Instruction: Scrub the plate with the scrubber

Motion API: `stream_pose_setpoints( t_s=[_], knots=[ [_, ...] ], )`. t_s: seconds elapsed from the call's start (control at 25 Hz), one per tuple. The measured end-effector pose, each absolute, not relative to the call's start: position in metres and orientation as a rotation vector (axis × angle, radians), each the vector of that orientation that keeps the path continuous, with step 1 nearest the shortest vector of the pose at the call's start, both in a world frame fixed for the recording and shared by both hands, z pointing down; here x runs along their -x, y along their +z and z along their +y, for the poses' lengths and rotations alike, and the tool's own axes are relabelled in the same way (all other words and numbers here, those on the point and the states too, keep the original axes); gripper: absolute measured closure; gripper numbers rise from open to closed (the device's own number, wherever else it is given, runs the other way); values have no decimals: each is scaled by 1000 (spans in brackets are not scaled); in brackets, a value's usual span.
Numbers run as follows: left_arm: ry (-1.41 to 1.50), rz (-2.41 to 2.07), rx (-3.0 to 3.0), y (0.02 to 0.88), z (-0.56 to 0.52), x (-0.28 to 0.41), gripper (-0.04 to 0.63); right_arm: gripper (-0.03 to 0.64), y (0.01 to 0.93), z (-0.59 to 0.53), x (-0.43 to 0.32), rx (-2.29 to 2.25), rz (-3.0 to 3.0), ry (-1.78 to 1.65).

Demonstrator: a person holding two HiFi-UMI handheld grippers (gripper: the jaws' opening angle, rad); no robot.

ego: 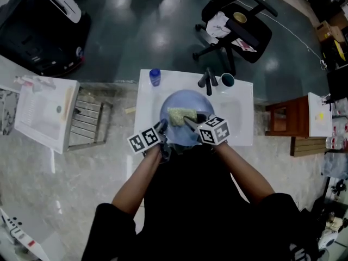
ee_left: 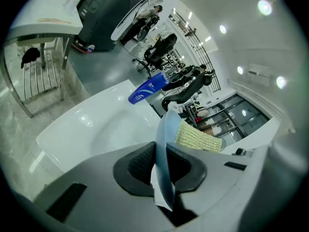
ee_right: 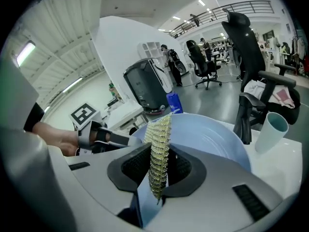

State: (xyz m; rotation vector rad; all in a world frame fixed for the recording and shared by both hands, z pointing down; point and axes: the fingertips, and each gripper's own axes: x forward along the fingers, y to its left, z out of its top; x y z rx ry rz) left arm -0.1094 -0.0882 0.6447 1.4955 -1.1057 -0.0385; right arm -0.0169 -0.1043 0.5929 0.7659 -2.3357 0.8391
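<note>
Blue plate (ego: 179,99) was held by its rim alone in the left gripper (ee_left: 161,166); hard strokes of the scrubber (ego: 180,115), clamped in the right gripper (ee_right: 158,170), could lever it free

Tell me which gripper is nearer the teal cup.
Right. The right gripper, holding the scrubber on the plate, is below-left of the cup; the left gripper grips the plate's rim farther left.

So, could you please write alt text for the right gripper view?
The right gripper is shut on a yellow-green scrubber, held edge-on over a pale blue plate. The left gripper holds the plate's rim at left; a cup stands at right.
</note>
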Motion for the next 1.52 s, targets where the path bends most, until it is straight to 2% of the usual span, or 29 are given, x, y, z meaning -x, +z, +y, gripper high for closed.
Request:
stream_pose_setpoints(
  t_s=[0.36, 0.96, 1.52],
  knots=[
    [-25, -1086, -1503, 650, -78, 103, 557, 551, 621, -108, 21, -685, -2247, 907],
    [-35, -1088, -1539, 641, -77, 90, 548, 548, 642, -118, 7, -684, -2169, 818],
    [-43, -1078, -1573, 636, -80, 86, 543, 546, 657, -147, -58, -833, -2028, 642]
  ],
)
